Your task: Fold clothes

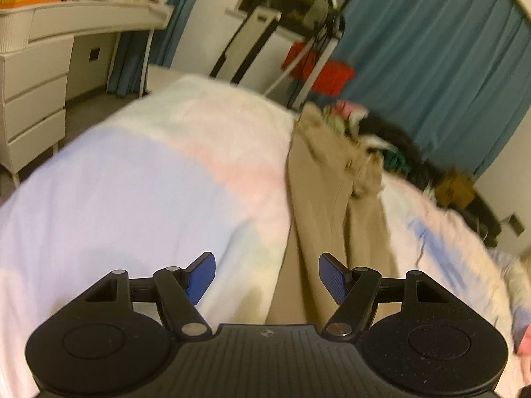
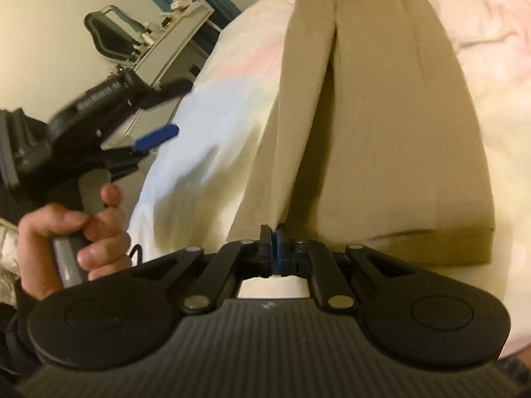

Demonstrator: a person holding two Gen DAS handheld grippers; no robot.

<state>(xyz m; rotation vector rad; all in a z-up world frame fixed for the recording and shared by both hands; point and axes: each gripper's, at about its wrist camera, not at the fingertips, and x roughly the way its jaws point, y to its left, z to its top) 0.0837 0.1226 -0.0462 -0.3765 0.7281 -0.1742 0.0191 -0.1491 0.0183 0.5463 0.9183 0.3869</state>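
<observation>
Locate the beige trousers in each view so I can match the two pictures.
Left wrist view: the beige trousers run from the bottom centre up to the right of centre, past the open left hand-held gripper.
Right wrist view: the trousers fill the centre and upper right; the right hand-held gripper pinches a hem.
Shared landmark: the pastel bedspread.

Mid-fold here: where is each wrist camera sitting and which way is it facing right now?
Left wrist: behind the open left tool, held above the bed, facing along the beige trousers toward the blue curtains and white dresser; no hand shows.
Right wrist: behind the right tool, shut on a trouser hem, looking up the legs; the person's left hand appears, holding the left tool.
Shared: trousers, bed, left tool.
</observation>
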